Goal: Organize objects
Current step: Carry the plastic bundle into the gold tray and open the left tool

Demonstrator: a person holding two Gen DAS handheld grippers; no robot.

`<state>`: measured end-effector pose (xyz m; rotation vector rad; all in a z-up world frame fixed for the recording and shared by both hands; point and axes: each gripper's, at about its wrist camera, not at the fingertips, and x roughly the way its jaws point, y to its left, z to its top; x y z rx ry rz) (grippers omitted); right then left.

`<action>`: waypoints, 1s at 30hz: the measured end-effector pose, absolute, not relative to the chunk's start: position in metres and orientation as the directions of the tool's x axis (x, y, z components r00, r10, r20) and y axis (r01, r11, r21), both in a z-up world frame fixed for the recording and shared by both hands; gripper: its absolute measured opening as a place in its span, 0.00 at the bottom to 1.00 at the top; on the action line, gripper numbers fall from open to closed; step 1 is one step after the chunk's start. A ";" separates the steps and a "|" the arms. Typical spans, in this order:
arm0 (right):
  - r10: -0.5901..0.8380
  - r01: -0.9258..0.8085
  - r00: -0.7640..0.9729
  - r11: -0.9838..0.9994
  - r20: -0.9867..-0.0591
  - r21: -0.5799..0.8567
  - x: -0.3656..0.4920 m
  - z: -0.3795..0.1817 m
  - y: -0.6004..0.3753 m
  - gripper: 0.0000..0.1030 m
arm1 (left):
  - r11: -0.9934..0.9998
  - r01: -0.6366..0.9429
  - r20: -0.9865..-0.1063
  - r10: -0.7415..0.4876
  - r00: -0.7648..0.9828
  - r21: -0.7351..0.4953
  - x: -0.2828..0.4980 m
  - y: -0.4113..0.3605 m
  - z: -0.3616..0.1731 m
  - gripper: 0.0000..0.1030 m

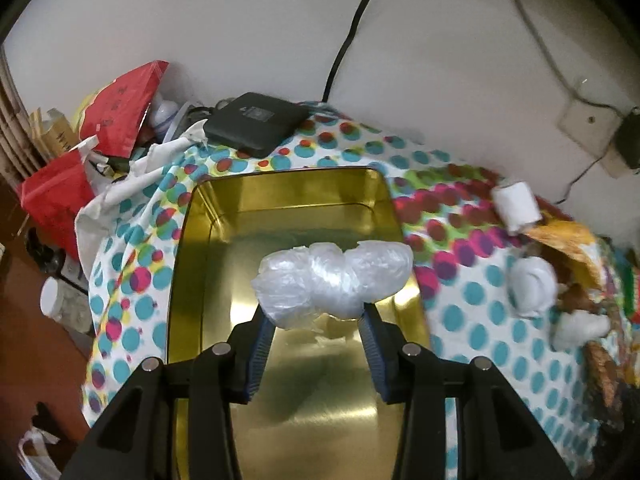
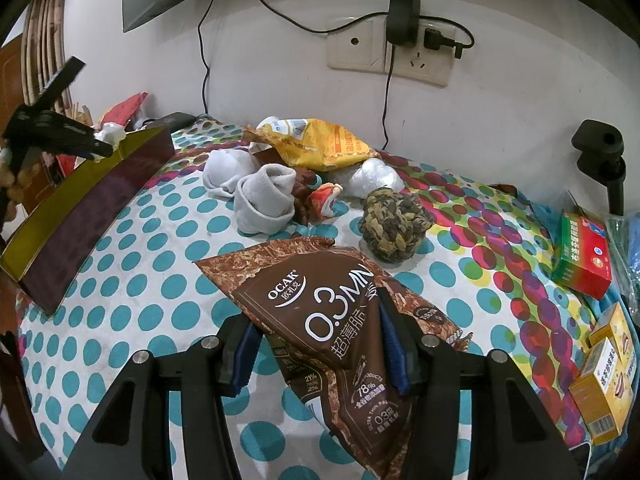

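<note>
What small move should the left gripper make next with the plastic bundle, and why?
Probably lower and release. The left gripper holds the clear plastic bundle above the open gold tin, whose bare floor shows below it, so setting it down inside seems the natural next step.

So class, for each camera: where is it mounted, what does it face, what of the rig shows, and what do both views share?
Left wrist: on the left hand-held gripper, looking down into the gold tin; its fingers clamp a plastic bundle.
Right wrist: on the right hand-held gripper, facing the wall socket; its fingers straddle a brown packet.
Shared: the tin, the dotted cloth.
</note>
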<state>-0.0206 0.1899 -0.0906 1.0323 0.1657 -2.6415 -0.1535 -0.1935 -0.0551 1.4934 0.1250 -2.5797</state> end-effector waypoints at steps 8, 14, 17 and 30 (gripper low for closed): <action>-0.226 0.318 -0.697 -0.948 -0.681 -0.010 -0.019 -0.091 0.187 0.50 | -0.982 0.181 -0.880 -0.125 -0.459 0.045 -0.193 -0.203 -0.080 0.42; -0.219 0.318 -0.695 -0.948 -0.685 -0.021 -0.020 -0.092 0.187 0.50 | -0.985 0.171 -0.889 -0.104 -0.447 0.029 -0.210 -0.205 -0.095 0.43; -0.216 0.318 -0.696 -0.948 -0.685 -0.024 -0.020 -0.092 0.186 0.50 | -0.985 0.170 -0.885 -0.105 -0.453 0.030 -0.214 -0.204 -0.099 0.44; -0.201 0.319 -0.700 -0.947 -0.685 -0.049 -0.019 -0.092 0.182 0.48 | -0.987 0.156 -0.877 -0.098 -0.469 0.027 -0.187 -0.199 -0.088 0.50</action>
